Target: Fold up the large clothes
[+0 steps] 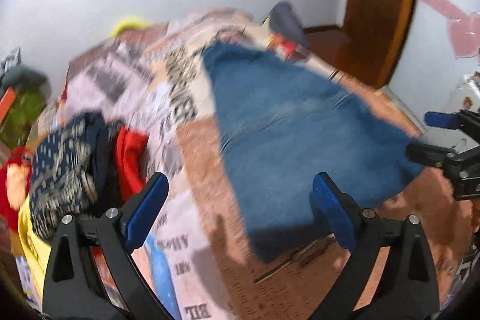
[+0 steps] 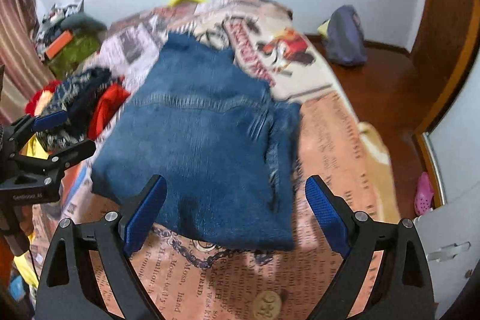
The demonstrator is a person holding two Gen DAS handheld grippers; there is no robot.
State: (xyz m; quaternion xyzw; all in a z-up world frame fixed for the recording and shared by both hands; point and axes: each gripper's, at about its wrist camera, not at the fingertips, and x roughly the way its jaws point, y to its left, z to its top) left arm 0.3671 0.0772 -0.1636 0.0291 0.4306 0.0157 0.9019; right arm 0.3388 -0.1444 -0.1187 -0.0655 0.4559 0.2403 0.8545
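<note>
A blue denim garment (image 2: pixel 204 140) lies folded flat on the bed; it also shows in the left wrist view (image 1: pixel 300 134). My left gripper (image 1: pixel 240 188) is open and empty, held above the bed at the garment's left edge. It appears at the left of the right wrist view (image 2: pixel 66 131). My right gripper (image 2: pixel 235 191) is open and empty, just above the garment's near edge. It appears at the right of the left wrist view (image 1: pixel 426 137), beside the garment's corner.
The bed has a printed peach and newsprint cover (image 2: pixel 330 140). A pile of clothes, patterned navy (image 1: pixel 63 164) and red (image 1: pixel 129 158), lies left of the denim. A purple bag (image 2: pixel 345 35) sits on the wooden floor. A pink shoe (image 2: pixel 423 194) lies at right.
</note>
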